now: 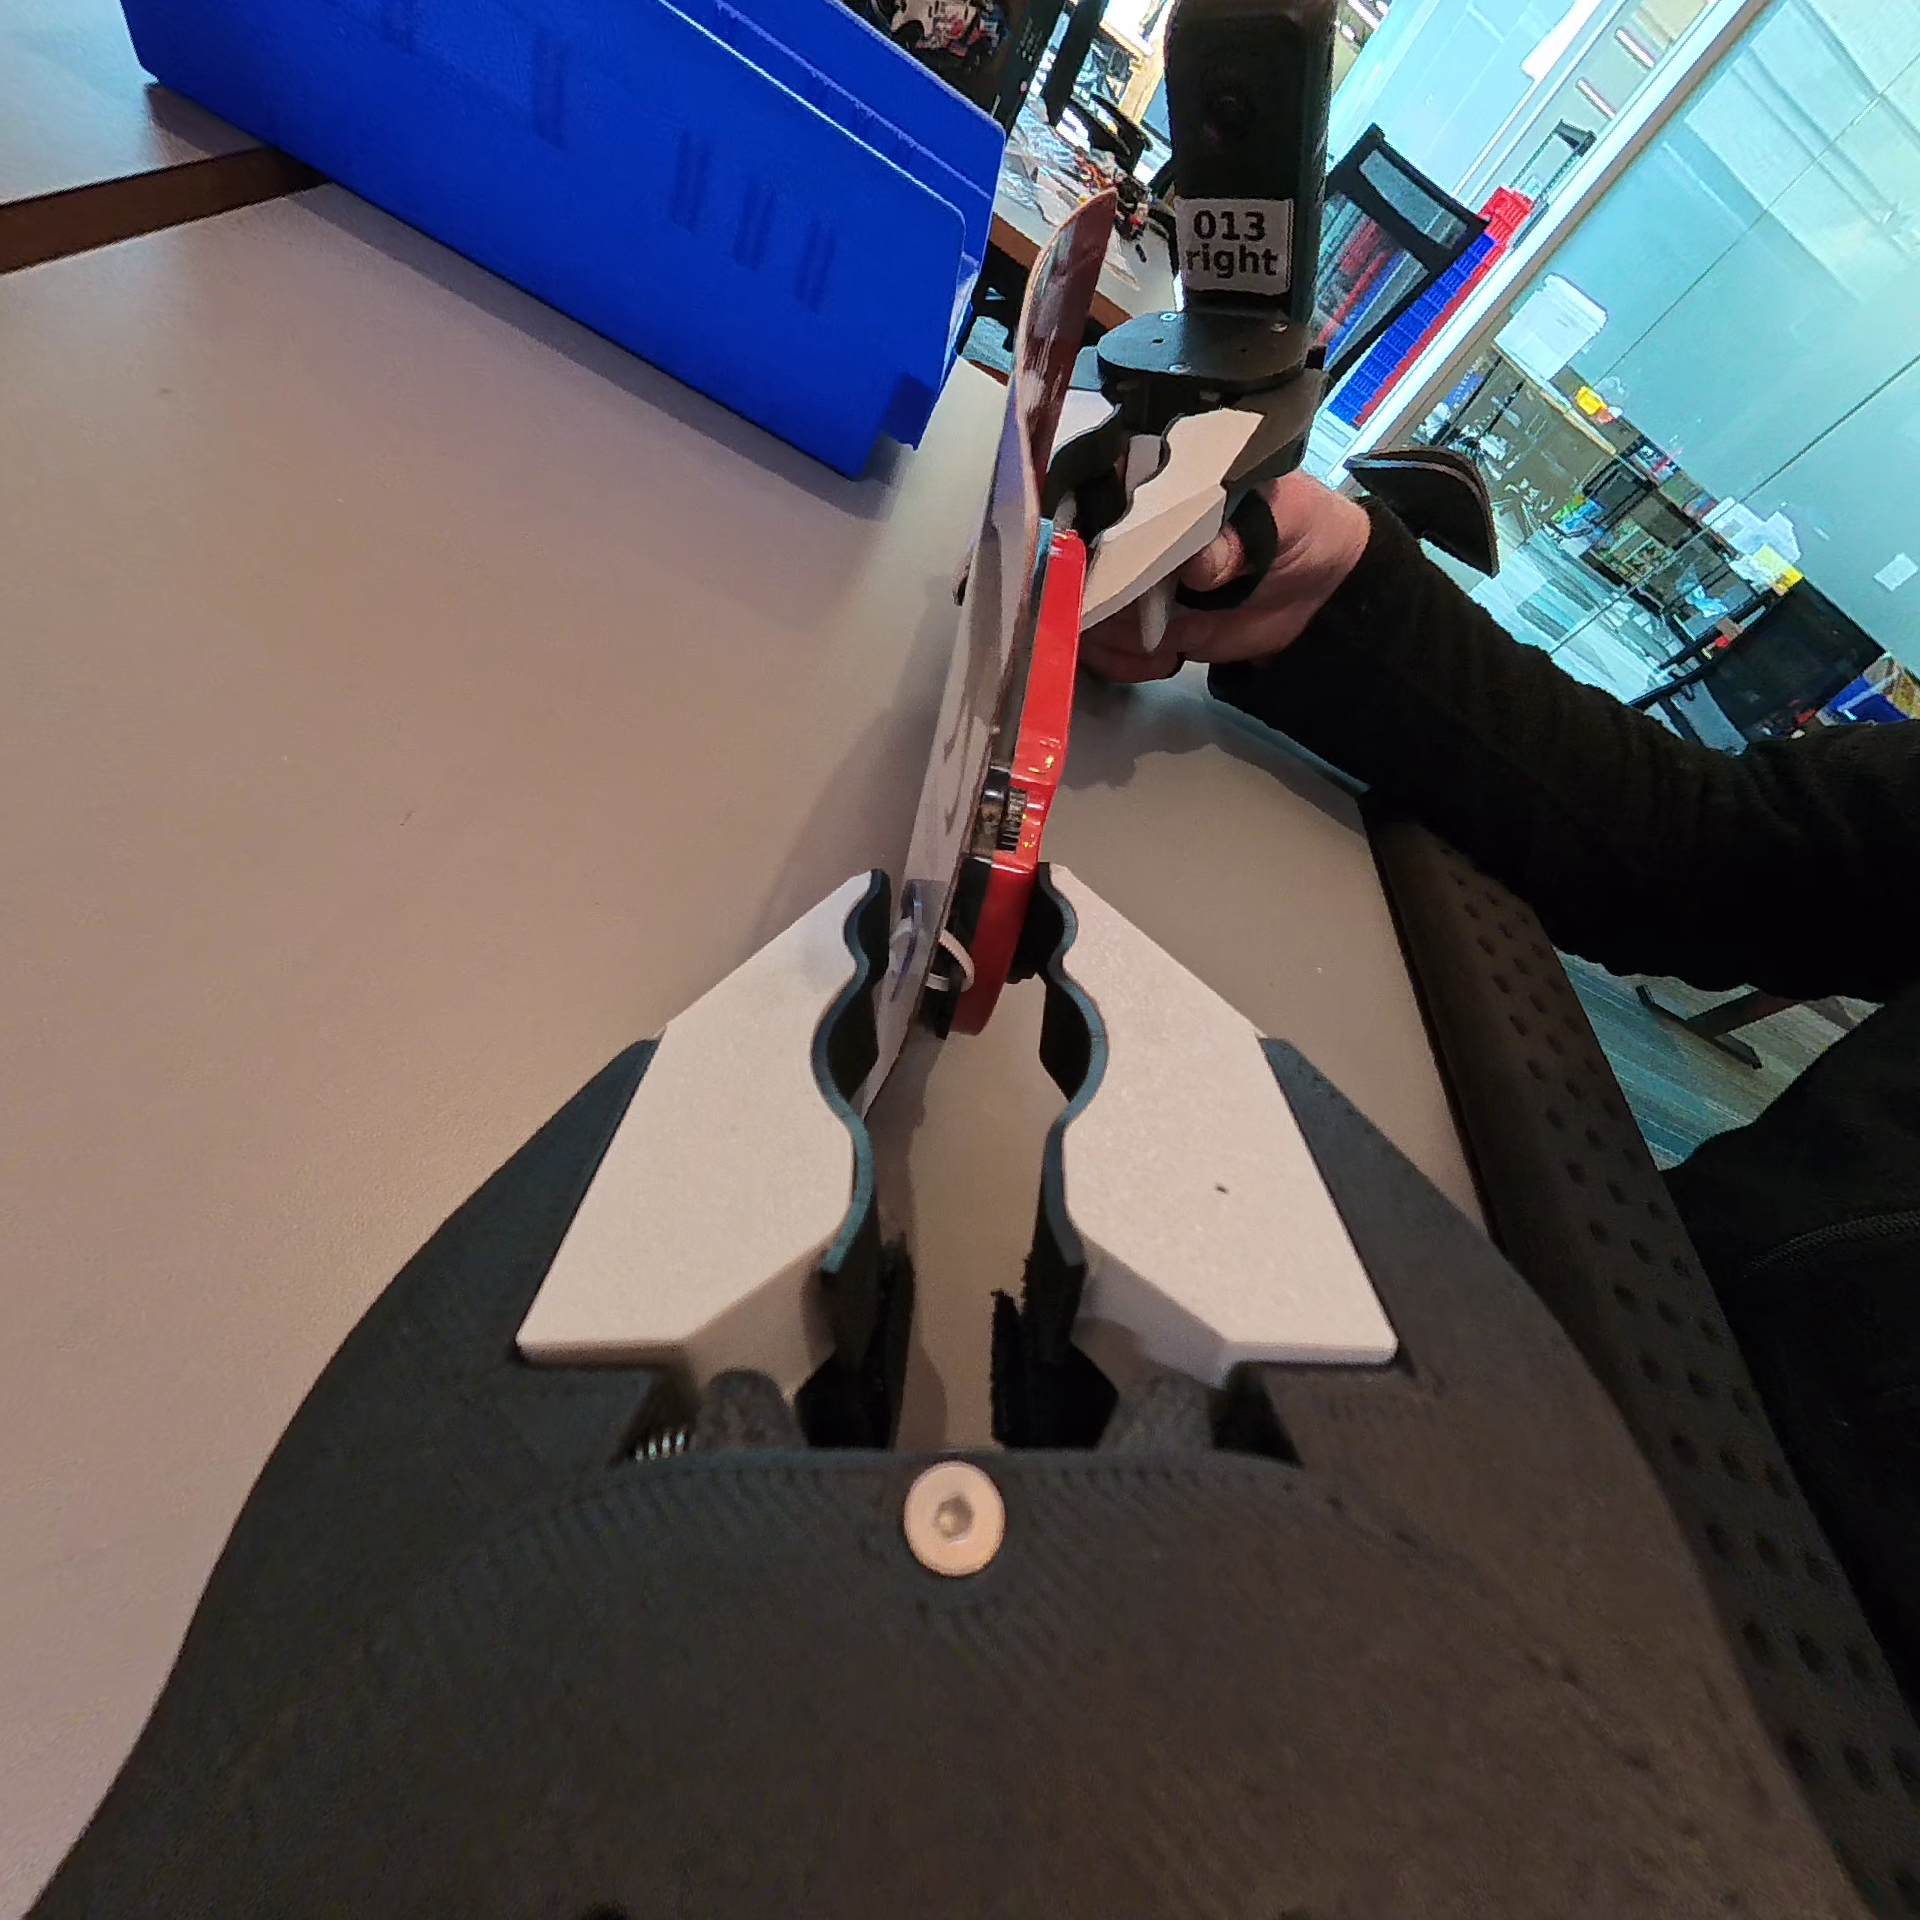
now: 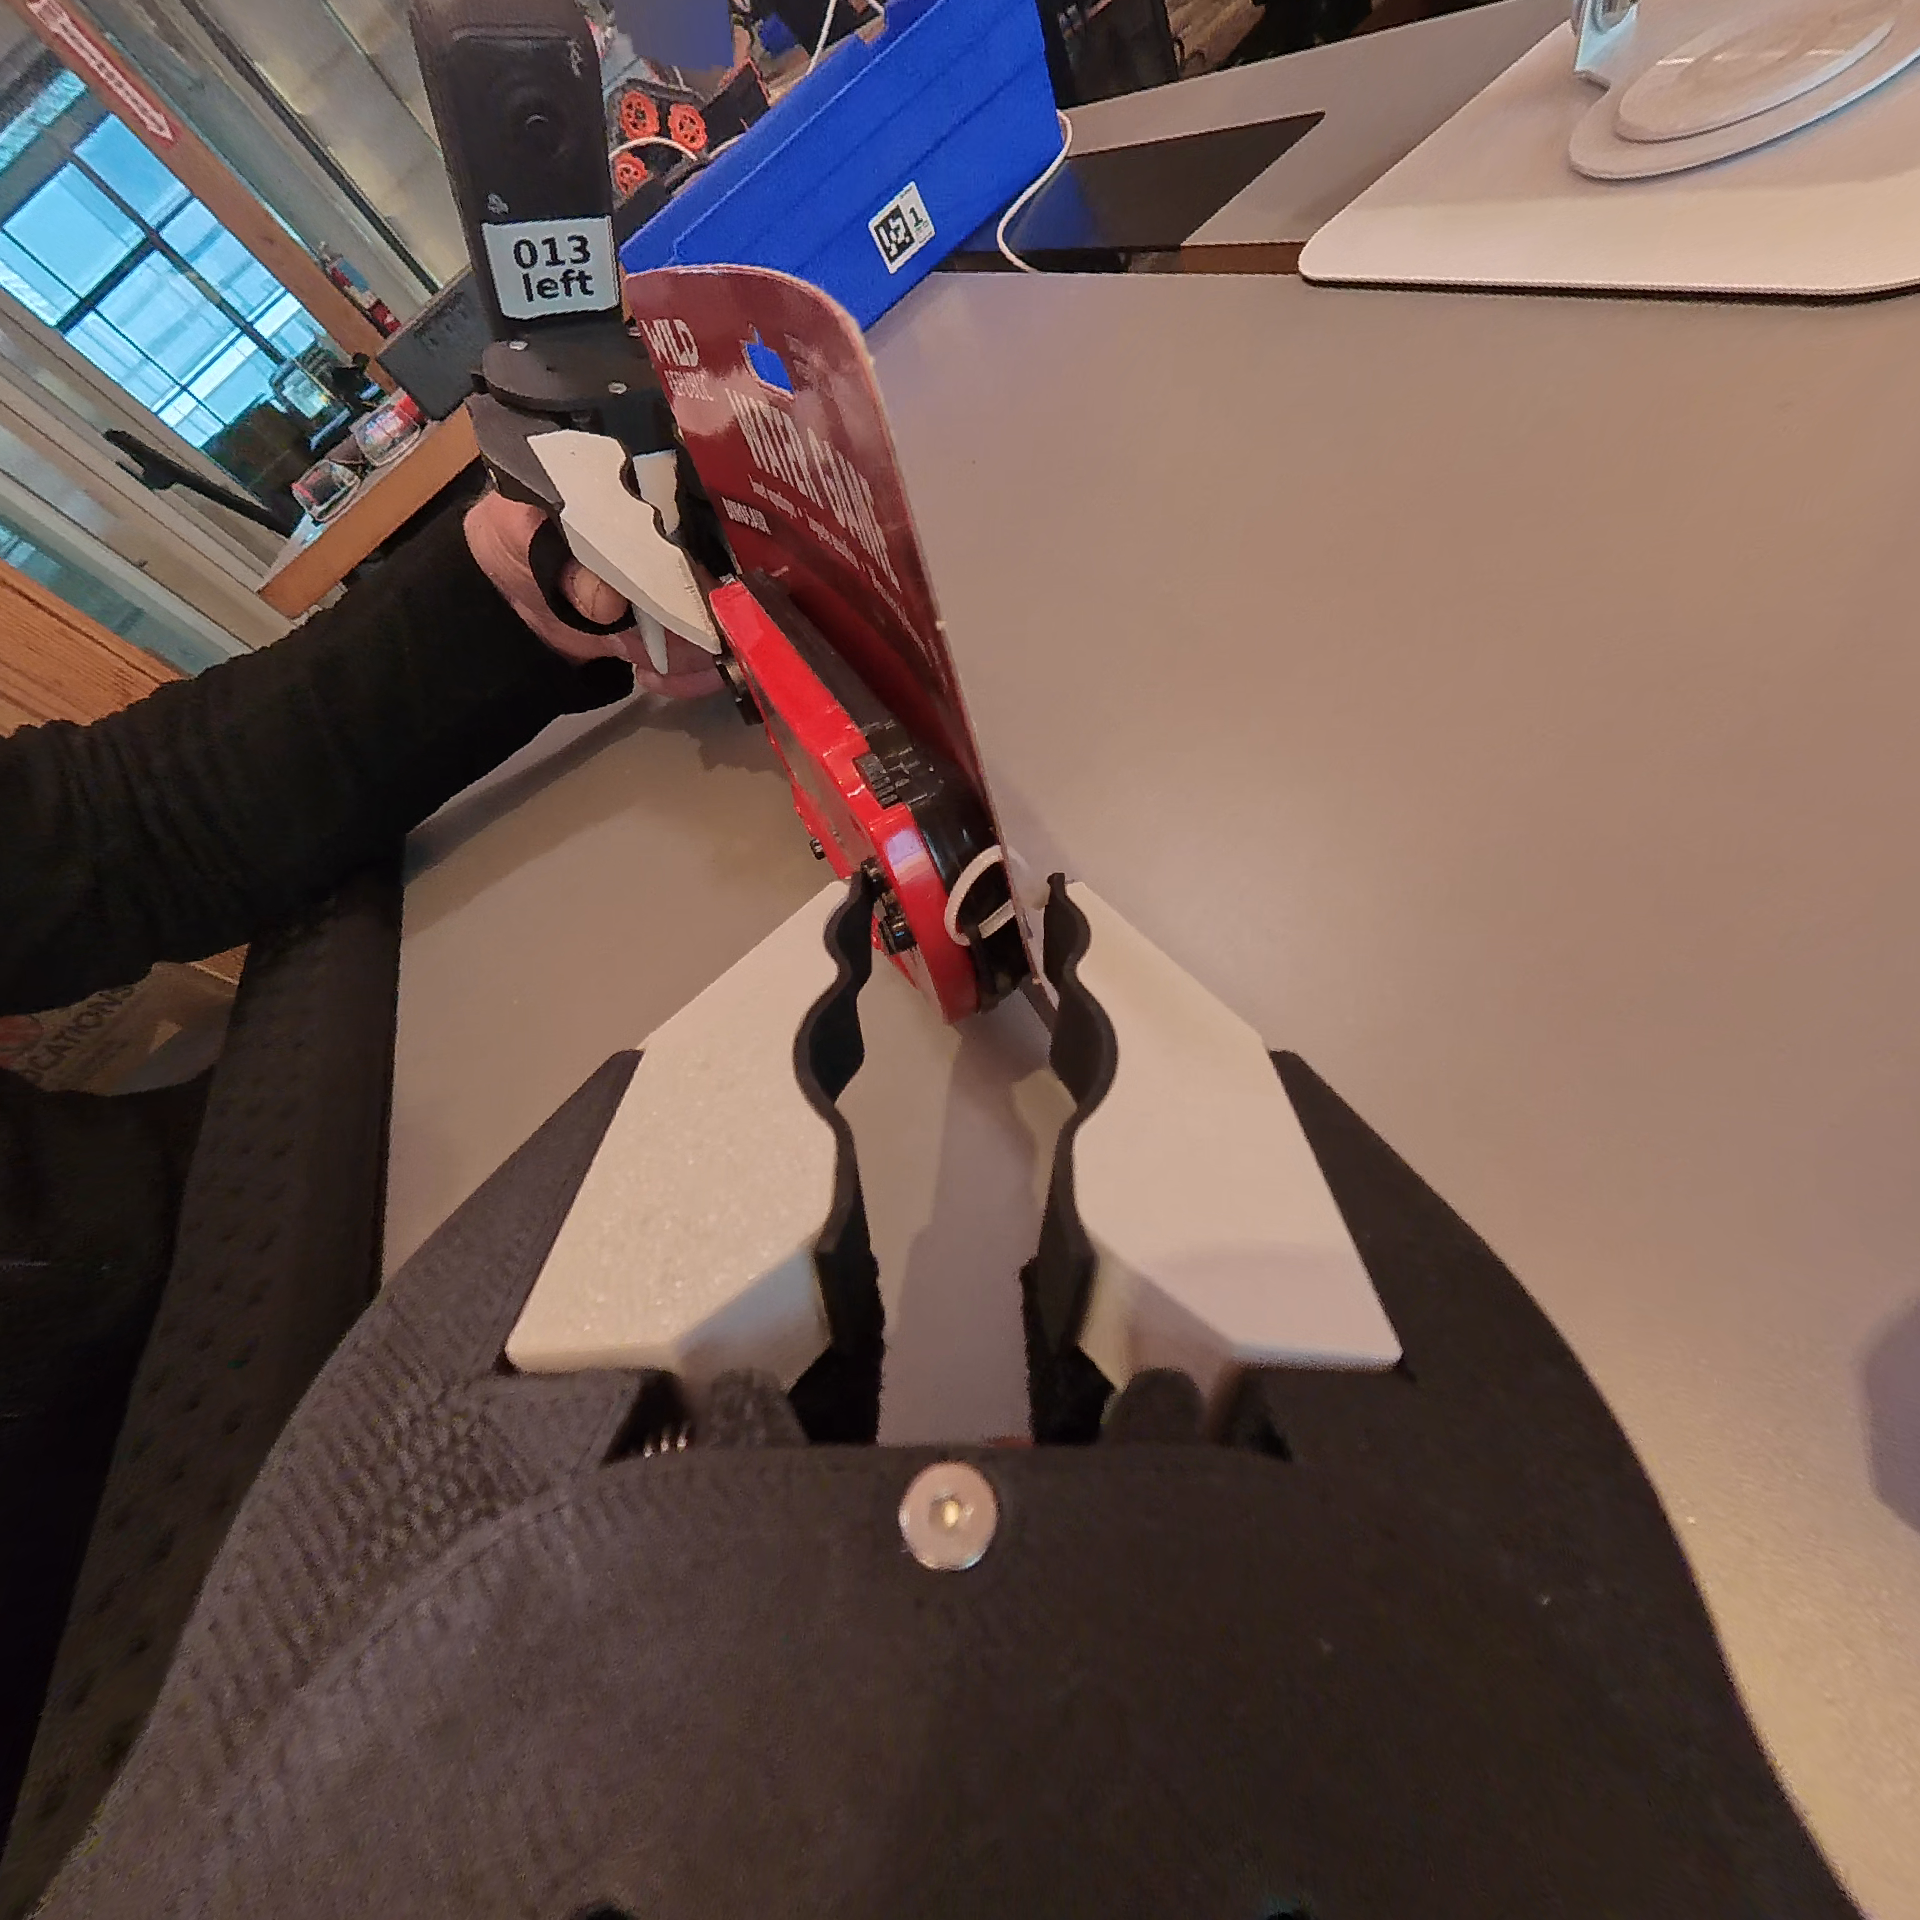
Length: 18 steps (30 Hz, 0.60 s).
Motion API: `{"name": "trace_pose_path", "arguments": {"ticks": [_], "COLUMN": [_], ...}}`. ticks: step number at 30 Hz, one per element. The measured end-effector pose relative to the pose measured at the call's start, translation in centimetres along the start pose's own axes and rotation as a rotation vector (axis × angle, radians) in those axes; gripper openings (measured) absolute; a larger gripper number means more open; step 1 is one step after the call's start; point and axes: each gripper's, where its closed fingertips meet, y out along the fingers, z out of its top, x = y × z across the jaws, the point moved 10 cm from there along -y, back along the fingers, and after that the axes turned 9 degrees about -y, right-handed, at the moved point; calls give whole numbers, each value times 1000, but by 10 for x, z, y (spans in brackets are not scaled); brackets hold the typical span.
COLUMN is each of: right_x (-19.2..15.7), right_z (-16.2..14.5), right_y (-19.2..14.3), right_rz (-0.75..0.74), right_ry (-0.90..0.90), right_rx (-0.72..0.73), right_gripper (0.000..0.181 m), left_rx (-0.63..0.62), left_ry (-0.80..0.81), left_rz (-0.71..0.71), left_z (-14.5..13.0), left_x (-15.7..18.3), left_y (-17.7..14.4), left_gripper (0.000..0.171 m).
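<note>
The left gripper (image 1: pixel 961 935) and right gripper (image 2: pixel 961 940) each hold one end of a red plastic toy on its maroon backing card (image 2: pixel 831 582), upright above the grey counter (image 1: pixel 364 727), fingers (image 1: pixel 748 1091) clamped narrow. Open counter lies beyond; only the right wrist view shows the card's printed face.

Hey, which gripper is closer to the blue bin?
Probably left. The blue bin looms large ahead-left of the left gripper; from the right gripper it looks small, far ahead-right. Both jaws clamp opposite ends of the red toy.
</note>
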Motion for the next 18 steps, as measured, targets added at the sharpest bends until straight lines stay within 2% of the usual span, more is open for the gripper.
{"name": "trace_pose_path", "arguments": {"ticks": [18], "right_x": [0], "right_z": [0], "right_y": [0], "right_rz": [-7], "right_ry": [-3], "right_rx": [10], "right_gripper": [36], "left_rx": [-2], "left_ry": [1], "left_rz": [-1], "left_z": [1], "left_x": [1], "left_y": [1], "left_gripper": [25]}}
